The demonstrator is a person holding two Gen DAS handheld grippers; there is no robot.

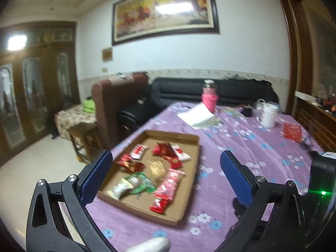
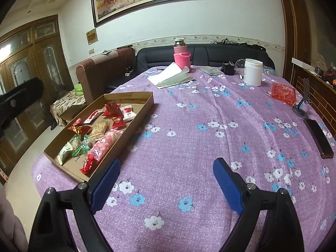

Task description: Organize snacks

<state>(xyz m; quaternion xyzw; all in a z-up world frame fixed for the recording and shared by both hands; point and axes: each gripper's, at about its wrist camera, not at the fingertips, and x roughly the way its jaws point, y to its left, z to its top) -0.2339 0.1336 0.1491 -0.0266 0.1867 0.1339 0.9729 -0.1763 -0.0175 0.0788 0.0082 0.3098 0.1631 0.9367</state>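
A shallow cardboard tray (image 1: pixel 190 145) lies on the purple flowered tablecloth (image 1: pixel 241 147) and holds several wrapped snacks: red packets (image 1: pixel 166 150), a pink packet (image 1: pixel 170 183), a green packet (image 1: pixel 140 183) and a tan cracker pack (image 1: pixel 156 168). My left gripper (image 1: pixel 166 174) is open and empty, above the tray's near end. In the right wrist view the tray (image 2: pixel 136 124) sits at the left. My right gripper (image 2: pixel 167 180) is open and empty over bare cloth (image 2: pixel 189 126), to the right of the tray.
At the table's far end stand a pink bottle (image 2: pixel 181 55), papers (image 2: pixel 170 76), a white jar (image 2: pixel 253 71) and a red pouch (image 2: pixel 282 91). A phone (image 2: pixel 319 137) and stand (image 2: pixel 304 99) lie at the right. Sofas (image 2: pixel 201 55) stand behind the table.
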